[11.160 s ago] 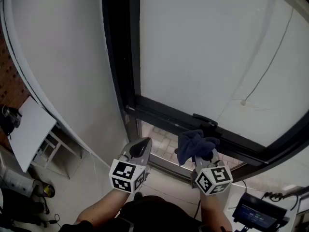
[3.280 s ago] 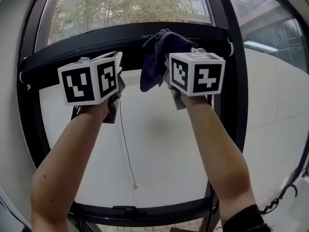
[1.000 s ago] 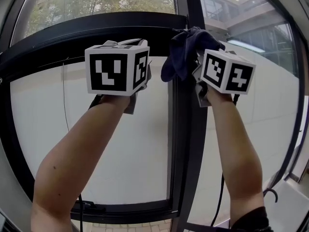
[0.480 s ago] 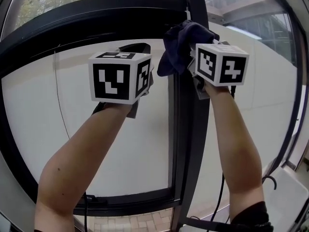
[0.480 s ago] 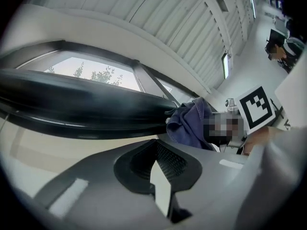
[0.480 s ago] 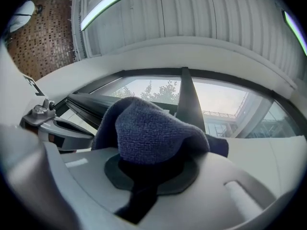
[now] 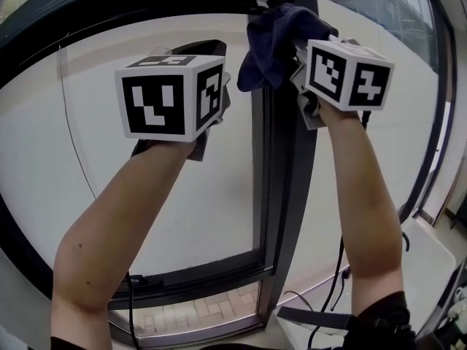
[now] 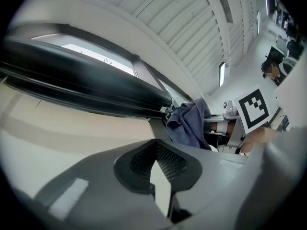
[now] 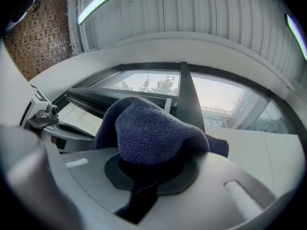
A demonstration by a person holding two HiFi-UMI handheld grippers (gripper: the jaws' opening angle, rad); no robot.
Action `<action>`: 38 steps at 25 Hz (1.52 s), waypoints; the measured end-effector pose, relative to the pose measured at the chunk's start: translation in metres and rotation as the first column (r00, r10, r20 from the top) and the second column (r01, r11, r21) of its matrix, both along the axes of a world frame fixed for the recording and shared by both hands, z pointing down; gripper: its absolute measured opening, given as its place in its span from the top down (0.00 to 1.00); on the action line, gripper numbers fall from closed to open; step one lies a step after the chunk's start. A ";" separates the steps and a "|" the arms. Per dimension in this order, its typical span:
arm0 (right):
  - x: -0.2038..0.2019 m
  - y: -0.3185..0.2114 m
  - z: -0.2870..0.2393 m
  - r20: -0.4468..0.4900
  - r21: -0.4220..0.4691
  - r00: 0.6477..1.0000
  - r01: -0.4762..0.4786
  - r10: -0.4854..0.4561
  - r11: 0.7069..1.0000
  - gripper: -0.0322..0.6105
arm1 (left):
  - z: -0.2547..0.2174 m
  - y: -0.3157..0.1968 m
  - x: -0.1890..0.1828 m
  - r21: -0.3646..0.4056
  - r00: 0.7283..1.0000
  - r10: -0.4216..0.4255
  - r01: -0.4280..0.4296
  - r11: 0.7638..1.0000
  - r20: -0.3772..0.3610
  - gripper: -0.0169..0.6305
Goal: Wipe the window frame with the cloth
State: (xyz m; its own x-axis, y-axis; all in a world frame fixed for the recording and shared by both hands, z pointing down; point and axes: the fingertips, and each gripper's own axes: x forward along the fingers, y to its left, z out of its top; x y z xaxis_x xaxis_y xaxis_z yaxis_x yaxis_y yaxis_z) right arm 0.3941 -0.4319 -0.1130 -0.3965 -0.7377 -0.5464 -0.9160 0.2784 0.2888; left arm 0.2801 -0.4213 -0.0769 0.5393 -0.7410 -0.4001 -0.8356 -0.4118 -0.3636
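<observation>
A dark blue cloth [image 7: 273,39] is bunched in my right gripper [image 7: 295,46], which is shut on it. The cloth presses on the black vertical window frame [image 7: 281,195] near its top. In the right gripper view the cloth [image 9: 148,128] covers the tips of the right gripper [image 9: 151,166], with the frame post [image 9: 188,95] just behind. My left gripper [image 7: 197,49] is raised beside it over the left pane, shut and holding nothing. In the left gripper view, the left gripper [image 8: 154,150] has its pads together, and the cloth [image 8: 189,126] hangs below the black top bar [image 8: 86,90].
The lower horizontal frame bar [image 7: 197,275] crosses below my arms, with brick paving [image 7: 197,316] under it. A thin cord [image 7: 73,144] hangs down the left pane. Black cables [image 7: 336,283] hang by the post. A white ledge [image 7: 430,261] is at the lower right.
The cloth and right gripper have slid a little down the vertical frame from the top corner. The head view has tilted down, so the top bar has nearly left the picture.
</observation>
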 end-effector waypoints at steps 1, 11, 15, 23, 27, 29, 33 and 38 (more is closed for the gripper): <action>0.001 0.000 0.006 0.003 -0.007 1.000 -0.004 0.004 1.000 0.88 | 0.006 0.000 0.001 -0.008 1.000 0.013 -0.013 1.000 0.000 0.98; -0.004 -0.004 0.044 0.015 -0.055 0.999 -0.038 0.039 0.998 0.88 | 0.055 -0.008 0.002 -0.043 0.998 0.057 -0.056 0.998 0.035 0.98; -0.001 -0.008 0.071 0.050 -0.067 0.998 -0.029 0.032 0.997 0.88 | 0.082 -0.018 0.002 -0.091 0.996 0.092 -0.090 0.992 0.016 0.98; 0.000 -0.010 0.107 0.058 -0.092 0.996 -0.058 0.064 0.994 0.88 | 0.120 -0.027 -0.001 -0.168 0.991 0.136 -0.137 0.976 -0.014 0.98; 0.001 -0.011 0.128 0.062 -0.104 0.996 -0.055 0.061 0.993 0.88 | 0.143 -0.032 -0.007 -0.197 0.992 0.124 -0.126 0.972 -0.020 0.98; 0.003 -0.011 0.138 0.066 -0.106 0.995 -0.061 0.068 0.992 0.88 | 0.153 -0.033 -0.008 -0.213 0.992 0.124 -0.128 0.969 -0.029 0.98; 0.005 -0.012 0.160 0.067 -0.131 0.995 -0.068 0.077 0.989 0.88 | 0.162 -0.030 -0.014 -0.216 0.990 0.130 -0.140 0.966 -0.060 0.98; 0.008 -0.014 0.192 0.081 -0.174 0.994 -0.063 0.078 0.983 0.88 | 0.174 -0.023 -0.016 -0.191 0.993 0.116 -0.119 0.974 -0.027 0.98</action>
State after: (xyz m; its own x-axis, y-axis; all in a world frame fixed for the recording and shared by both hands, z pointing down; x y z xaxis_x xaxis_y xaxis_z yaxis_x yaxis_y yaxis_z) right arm 0.4025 -0.4459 0.0789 -0.2967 -0.8478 -0.4396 -0.9546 0.2507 0.1609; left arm 0.2641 -0.4441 0.0976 0.6223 -0.7363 -0.2657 -0.7819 -0.5685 -0.2560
